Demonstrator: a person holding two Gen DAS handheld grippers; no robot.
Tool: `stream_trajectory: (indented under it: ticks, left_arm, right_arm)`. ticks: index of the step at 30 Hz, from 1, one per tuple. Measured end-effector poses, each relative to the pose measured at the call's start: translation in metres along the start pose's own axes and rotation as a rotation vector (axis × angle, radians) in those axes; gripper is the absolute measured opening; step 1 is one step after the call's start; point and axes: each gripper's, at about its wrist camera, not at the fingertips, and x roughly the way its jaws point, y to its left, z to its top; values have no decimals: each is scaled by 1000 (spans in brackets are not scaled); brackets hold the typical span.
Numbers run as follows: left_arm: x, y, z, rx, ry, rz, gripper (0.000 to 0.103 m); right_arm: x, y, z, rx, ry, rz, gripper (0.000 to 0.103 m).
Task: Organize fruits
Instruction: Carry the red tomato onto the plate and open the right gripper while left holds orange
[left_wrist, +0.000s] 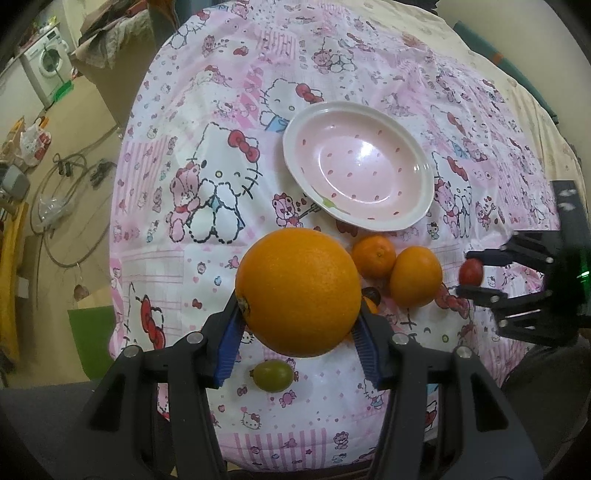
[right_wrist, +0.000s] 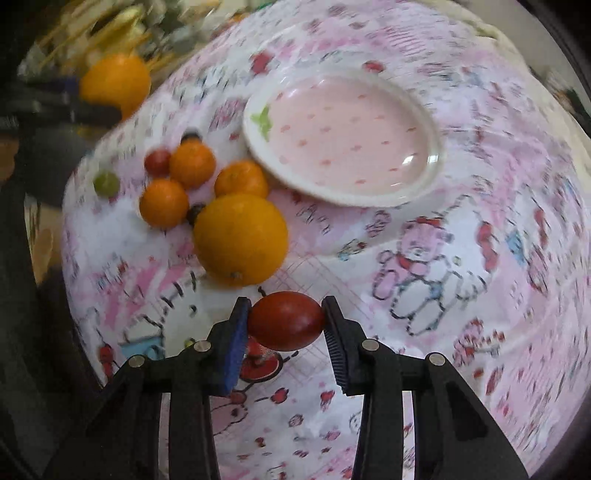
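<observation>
Nearest the left wrist camera, the left gripper (left_wrist: 299, 325) has its jaws clenched on a large orange (left_wrist: 298, 291), held above the surface; the stem end of the orange points toward the left blue pad (left_wrist: 229, 347). Below it, on the patterned pink cloth (left_wrist: 207, 122), lies a green grape (left_wrist: 272, 375).

Right wrist view: the right gripper (right_wrist: 286, 325) grips a dark red oval fruit (right_wrist: 285, 320) between its jaws, its long axis running straight across from one pad to the other.

On the cloth beyond it sits a second large orange (right_wrist: 241, 240), stem scar facing the camera. Behind that are three small oranges (right_wrist: 164, 202), clustered and near one another, with a small red fruit (right_wrist: 157, 162) touching the farthest of them and the green grape just apart at the left.

A pink dotted plate (right_wrist: 258, 147) with a white rim rests on the cloth, holding no fruit; its near edge lies just beside the small oranges. This view is blurred, and finer detail cannot be told.
</observation>
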Motion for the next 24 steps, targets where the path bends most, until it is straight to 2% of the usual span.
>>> stream_trajectory:
  ticks: [5, 9, 13, 20, 24]
  left_arm:
    - [-9, -2, 11, 9, -11, 1, 50]
    - [-15, -9, 28, 29, -14, -18, 50]
    - [-16, -22, 51, 78, -36, 4, 50]
    - [-2, -32, 89, 118, -37, 30, 50]
    - [11, -27, 107, 99, -31, 27, 50]
  right_arm:
    - [-32, -9, -5, 141, -111, -23, 41]
    - [-50, -19, 3, 197, -167, -57, 41]
    - [-62, -27, 21, 271, -208, -88, 41]
    - [-65, -46, 49, 368, -267, -106, 41]
    - [-57, -59, 61, 405, -272, -103, 41]
